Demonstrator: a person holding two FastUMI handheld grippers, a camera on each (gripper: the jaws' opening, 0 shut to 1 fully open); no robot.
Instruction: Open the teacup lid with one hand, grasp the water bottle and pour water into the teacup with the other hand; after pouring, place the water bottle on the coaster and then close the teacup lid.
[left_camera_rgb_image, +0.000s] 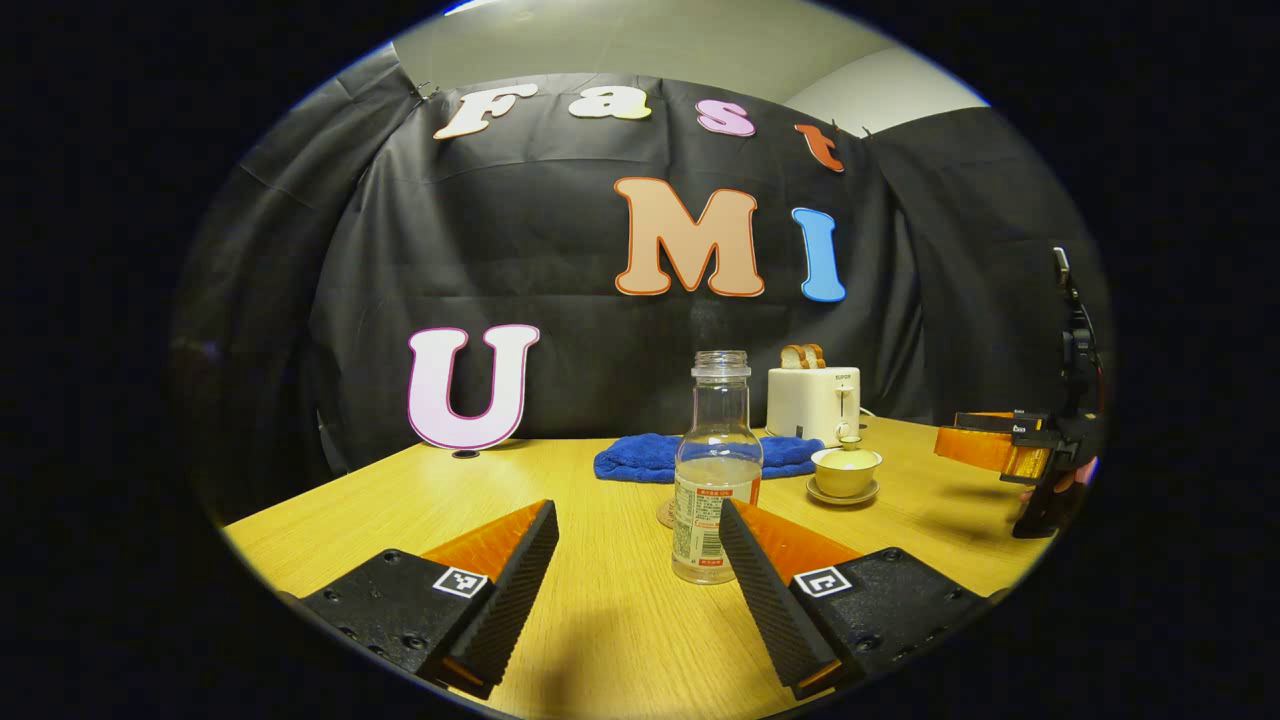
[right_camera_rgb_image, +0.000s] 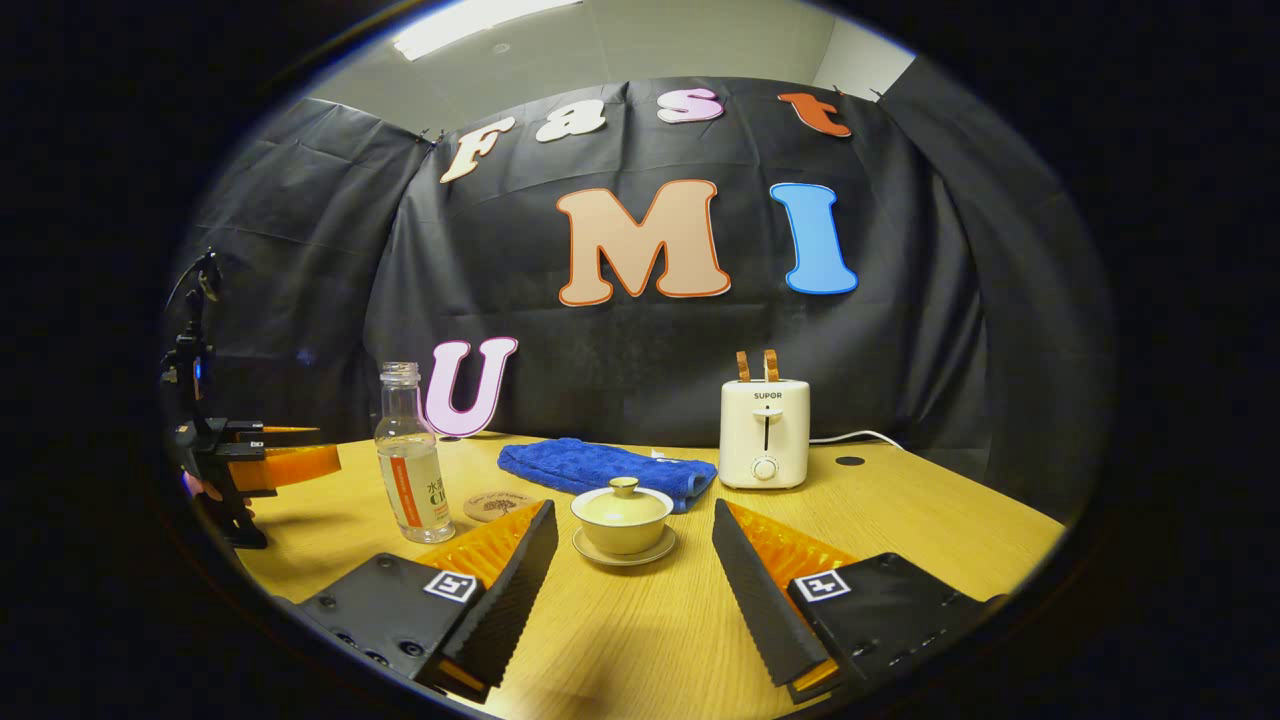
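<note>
Wooden table (right_camera_rgb_image: 930, 520) — 1 bottle (left_camera_rgb_image: 712, 470), 1 lidded teacup (right_camera_rgb_image: 622, 516), 1 coaster (right_camera_rgb_image: 497, 505) — both grippers' jaws wide.

on the worktop (right_camera_rgb_image: 900, 520), seen in the right gripper view, the water bottle (right_camera_rgb_image: 411, 470) stands at the left, with the coaster (right_camera_rgb_image: 497, 505) just beside it to the right. the teacup (right_camera_rgb_image: 622, 520), lid on, sits on its saucer right of the coaster. behind the teacup lies a towel (right_camera_rgb_image: 600, 465), and the toaster (right_camera_rgb_image: 765, 432) stands right of the towel.
</note>
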